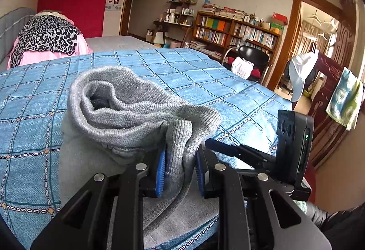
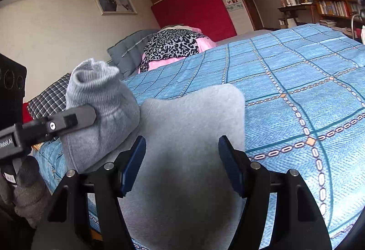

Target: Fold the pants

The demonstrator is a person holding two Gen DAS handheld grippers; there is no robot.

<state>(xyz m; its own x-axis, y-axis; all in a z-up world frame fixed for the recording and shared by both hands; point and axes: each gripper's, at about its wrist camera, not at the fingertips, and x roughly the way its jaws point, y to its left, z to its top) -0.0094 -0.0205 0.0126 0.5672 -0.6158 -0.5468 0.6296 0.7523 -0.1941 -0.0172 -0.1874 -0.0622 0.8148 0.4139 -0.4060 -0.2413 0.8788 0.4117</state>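
Observation:
Grey pants (image 1: 127, 101) lie on the blue checked bedspread (image 1: 205, 81). My left gripper (image 1: 180, 158) is shut on their ribbed end, which bunches up between its blue pads. In the right wrist view that ribbed end (image 2: 98, 90) stands raised at the left, with one finger (image 2: 75, 118) of the left gripper across it and a gloved hand (image 2: 27, 181) below. My right gripper (image 2: 182, 158) is open just above the flat grey cloth (image 2: 194, 117), which lies between and under its pads without being pinched. In the left wrist view, the right gripper's finger (image 1: 228, 149) shows beside the bunched cloth.
A leopard-print cloth on pink bedding (image 1: 45, 35) sits at the head of the bed by a grey padded headboard (image 2: 130, 49). A black chair (image 1: 251, 56), a bookshelf (image 1: 235, 31) and an open doorway (image 1: 314, 44) lie beyond the bed's right edge.

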